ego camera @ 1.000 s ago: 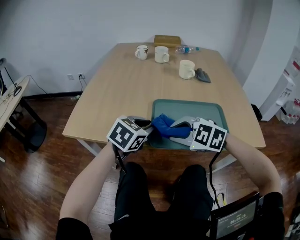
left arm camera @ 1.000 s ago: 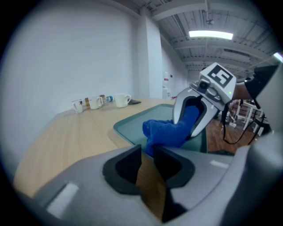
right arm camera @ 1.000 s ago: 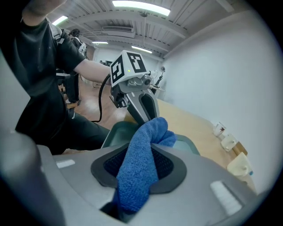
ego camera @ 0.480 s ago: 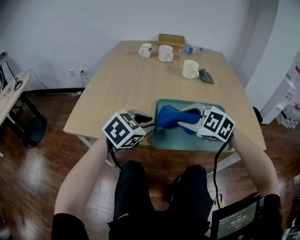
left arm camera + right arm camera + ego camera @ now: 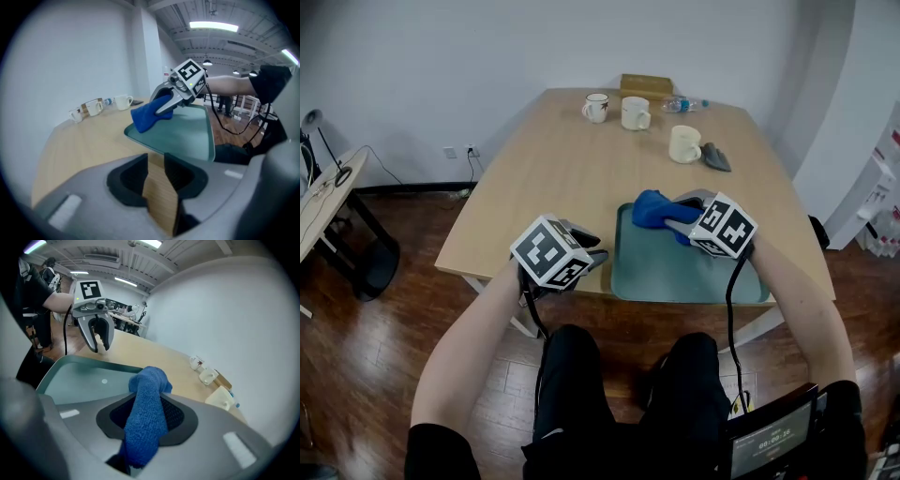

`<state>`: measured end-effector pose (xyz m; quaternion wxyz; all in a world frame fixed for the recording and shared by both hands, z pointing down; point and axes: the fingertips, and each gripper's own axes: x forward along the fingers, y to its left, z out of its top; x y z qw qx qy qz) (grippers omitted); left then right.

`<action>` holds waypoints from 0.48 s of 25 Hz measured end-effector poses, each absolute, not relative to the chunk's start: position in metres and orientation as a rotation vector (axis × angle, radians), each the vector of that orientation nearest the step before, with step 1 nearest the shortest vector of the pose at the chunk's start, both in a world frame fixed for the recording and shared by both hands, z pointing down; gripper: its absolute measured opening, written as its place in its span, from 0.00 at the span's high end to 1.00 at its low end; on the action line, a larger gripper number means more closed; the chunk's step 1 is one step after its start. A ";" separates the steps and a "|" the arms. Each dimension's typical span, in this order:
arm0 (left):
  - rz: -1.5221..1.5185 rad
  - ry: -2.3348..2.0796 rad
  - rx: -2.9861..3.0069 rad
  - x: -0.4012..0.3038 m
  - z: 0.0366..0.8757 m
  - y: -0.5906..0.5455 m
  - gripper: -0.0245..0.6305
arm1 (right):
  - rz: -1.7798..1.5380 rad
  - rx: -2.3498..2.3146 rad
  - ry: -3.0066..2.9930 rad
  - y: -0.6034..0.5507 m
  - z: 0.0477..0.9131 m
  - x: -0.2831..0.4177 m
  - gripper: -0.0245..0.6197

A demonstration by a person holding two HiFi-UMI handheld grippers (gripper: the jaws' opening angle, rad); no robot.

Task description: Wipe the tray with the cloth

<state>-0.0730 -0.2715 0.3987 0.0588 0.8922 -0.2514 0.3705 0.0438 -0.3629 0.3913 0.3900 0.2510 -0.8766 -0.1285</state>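
Note:
The teal tray (image 5: 675, 272) lies at the table's near edge, also in the left gripper view (image 5: 187, 131) and the right gripper view (image 5: 84, 380). My right gripper (image 5: 670, 217) is shut on the blue cloth (image 5: 652, 208), which bunches between its pads (image 5: 145, 427). The cloth (image 5: 147, 116) hangs over the tray's far left corner; whether it touches there I cannot tell. My left gripper (image 5: 595, 255) hovers just left of the tray at the table's edge. Its jaws (image 5: 155, 161) stand a little apart with nothing between them.
Three mugs (image 5: 598, 107) (image 5: 635, 112) (image 5: 683, 143) stand at the table's far end with a cardboard box (image 5: 646, 85), a plastic bottle (image 5: 686, 103) and a small grey object (image 5: 715, 157). The person's knees are below the table's near edge.
My right gripper has carried the cloth from the tray's near left edge up to its far left corner. My left gripper has drawn back from the cloth and its jaws have parted slightly.

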 end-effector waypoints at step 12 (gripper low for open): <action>1.170 -0.687 2.691 -0.056 0.398 -0.271 0.80 | -0.429 0.388 -2.285 -0.288 0.396 0.022 0.78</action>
